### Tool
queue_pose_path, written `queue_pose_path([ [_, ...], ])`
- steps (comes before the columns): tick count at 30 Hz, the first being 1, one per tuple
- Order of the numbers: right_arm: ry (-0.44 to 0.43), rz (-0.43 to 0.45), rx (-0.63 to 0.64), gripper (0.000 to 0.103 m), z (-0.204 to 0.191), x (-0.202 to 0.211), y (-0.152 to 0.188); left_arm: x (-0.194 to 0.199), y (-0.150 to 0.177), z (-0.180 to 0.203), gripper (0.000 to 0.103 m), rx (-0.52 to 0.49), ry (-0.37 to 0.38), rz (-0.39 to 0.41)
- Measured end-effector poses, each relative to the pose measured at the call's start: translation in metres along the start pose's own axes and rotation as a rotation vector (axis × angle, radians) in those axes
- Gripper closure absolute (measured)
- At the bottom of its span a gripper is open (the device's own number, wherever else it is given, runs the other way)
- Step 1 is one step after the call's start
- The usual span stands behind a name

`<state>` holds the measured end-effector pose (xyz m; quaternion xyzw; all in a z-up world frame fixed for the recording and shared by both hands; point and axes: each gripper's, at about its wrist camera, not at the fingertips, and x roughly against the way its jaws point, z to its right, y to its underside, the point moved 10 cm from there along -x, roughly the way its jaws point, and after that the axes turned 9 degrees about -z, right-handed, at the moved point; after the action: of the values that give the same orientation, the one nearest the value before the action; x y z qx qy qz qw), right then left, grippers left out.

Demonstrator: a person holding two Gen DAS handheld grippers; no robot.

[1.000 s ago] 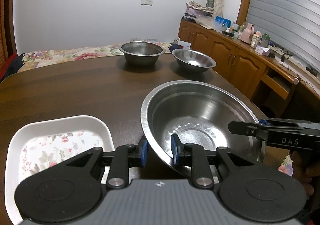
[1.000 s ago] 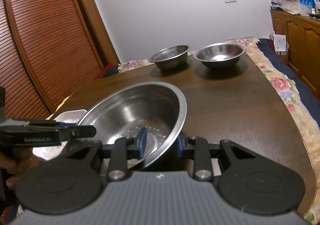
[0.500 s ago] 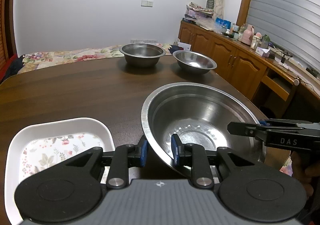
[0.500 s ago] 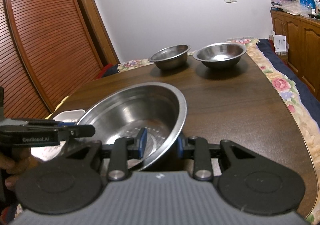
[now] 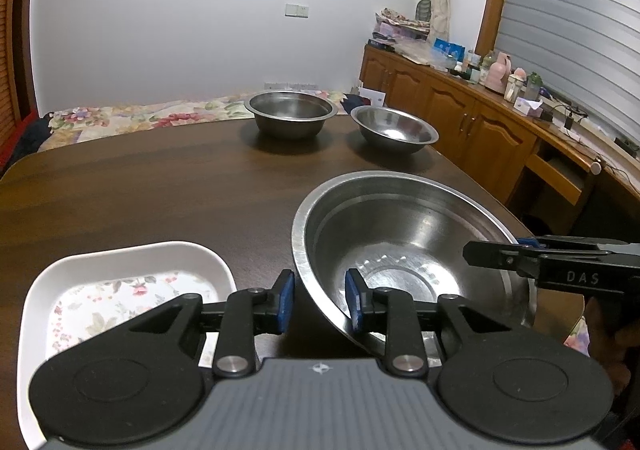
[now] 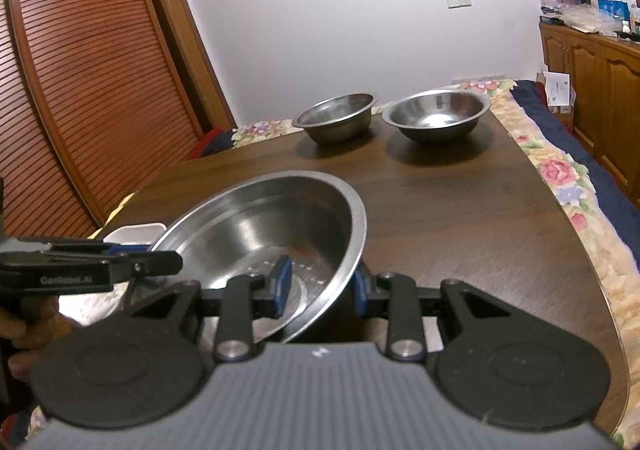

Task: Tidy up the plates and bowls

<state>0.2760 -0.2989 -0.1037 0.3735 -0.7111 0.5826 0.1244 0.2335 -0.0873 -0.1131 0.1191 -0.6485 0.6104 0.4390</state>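
As our left gripper (image 5: 319, 300) is opening around the near rim of the large stainless-steel bowl (image 5: 404, 246), we find its pads clear; our right gripper (image 6: 320, 288) straddles the opposite rim, contact indiscernible. Bowl rests on the dark wooden table (image 5: 160, 190), evidently released.

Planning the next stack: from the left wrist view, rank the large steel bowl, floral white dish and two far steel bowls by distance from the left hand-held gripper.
1. Large steel bowl, rim between its jaws.
2. Floral white dish, just left.
3-4. Flat-rimmed steel bowl and rounded steel bowl, far edge: too close to call.
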Motion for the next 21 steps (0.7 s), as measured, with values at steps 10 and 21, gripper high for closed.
queue_pose_path([
  [10, 0.040, 0.053, 0.065, 0.053, 0.009, 0.026, -0.033, 0.014, -0.022, -0.010, 0.048, -0.003, -0.006, 0.049],
  [21, 0.090, 0.097, 0.226, 0.017, 0.016, 0.022, -0.116, 0.019, -0.081, -0.024, 0.016, -0.040, -0.070, 0.094],
])
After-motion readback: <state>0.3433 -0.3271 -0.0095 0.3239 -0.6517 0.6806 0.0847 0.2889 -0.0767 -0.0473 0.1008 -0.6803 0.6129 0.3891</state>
